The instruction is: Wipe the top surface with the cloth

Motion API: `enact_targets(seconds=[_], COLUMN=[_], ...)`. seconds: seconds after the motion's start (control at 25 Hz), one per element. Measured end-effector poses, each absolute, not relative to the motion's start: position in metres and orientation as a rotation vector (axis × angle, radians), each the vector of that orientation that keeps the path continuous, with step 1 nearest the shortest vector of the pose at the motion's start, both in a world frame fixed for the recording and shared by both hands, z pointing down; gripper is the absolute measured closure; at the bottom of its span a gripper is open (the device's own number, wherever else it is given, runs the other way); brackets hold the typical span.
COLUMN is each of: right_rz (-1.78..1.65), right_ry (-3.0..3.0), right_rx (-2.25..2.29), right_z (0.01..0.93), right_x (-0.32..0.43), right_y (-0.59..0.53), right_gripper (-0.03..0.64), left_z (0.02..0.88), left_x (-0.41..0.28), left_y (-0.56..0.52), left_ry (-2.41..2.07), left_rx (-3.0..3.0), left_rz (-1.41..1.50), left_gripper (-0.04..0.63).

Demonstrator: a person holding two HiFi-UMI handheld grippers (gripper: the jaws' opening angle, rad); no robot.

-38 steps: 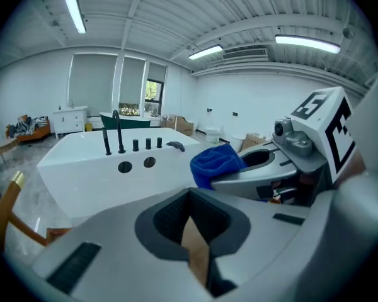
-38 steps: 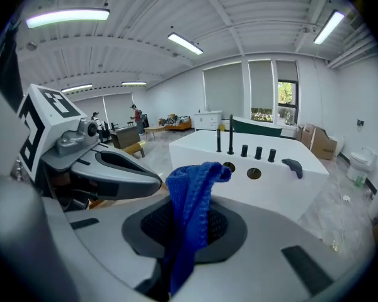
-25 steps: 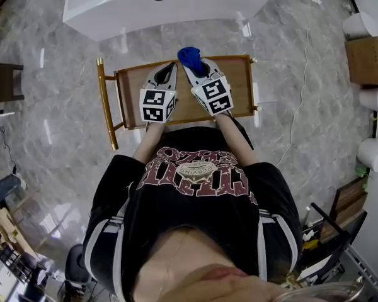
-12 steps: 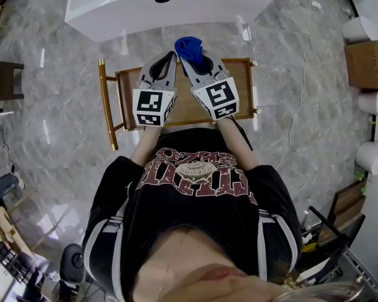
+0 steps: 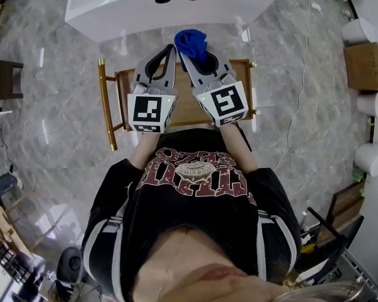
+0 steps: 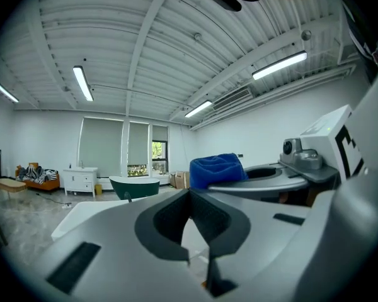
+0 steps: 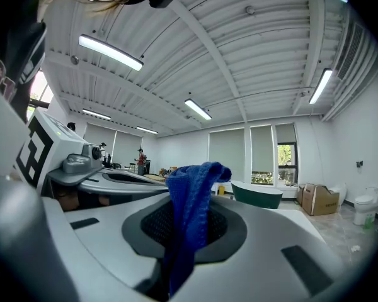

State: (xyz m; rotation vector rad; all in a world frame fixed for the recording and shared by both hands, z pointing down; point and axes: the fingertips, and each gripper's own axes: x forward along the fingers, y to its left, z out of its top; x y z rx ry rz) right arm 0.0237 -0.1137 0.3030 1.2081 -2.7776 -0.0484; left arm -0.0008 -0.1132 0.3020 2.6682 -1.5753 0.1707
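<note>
Blue cloth [image 5: 191, 41] is being pinched tight between the jaws of the right gripper [image 5: 190, 55], held above the wooden table [image 5: 239, 83]. Left gripper [image 6: 190, 194] is being held alongside, jaws together, nothing gripped.

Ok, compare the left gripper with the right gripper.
The left gripper is empty; the right gripper clamps a blue cloth. The left gripper's jaws meet tip to tip; the right gripper's jaws close on the cloth's fold. Both are shut, held side by side over the wooden top.
</note>
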Motion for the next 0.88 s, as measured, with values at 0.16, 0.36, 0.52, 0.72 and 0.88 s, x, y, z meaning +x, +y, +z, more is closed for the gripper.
enact_targets(seconds=[0.16,0.36,0.52,0.72,0.88], right_rz=[-0.070,-0.087,-0.117,-0.122,-0.129], right_ry=[-2.805,-2.811,-2.813,-2.818,-2.823], right_rx=[1.205,1.220,1.235,1.244,1.244], right_z=[0.289,0.282,0.275,0.270,0.264], right_x=[0.021,0.024,0.025,0.028,0.025], right_y=[-0.109,-0.109,-0.109,-0.113,-0.110], right_gripper=[0.558,0.558,0.558,0.558,0.558], left_z=[0.290,0.283,0.277,0.271,0.265], left_x=[0.001,0.000,0.001,0.005,0.004], left_y=[-0.110,-0.109,-0.107,-0.110,-0.107], left_ry=[-1.587,-1.602,-1.620,-1.610,-1.600], left_rx=[2.686,2.701,2.731,2.748,2.756], left_rz=[0.131,0.126,0.135,0.130,0.113], left_gripper=[0.549,0.549,0.549,0.549,0.549])
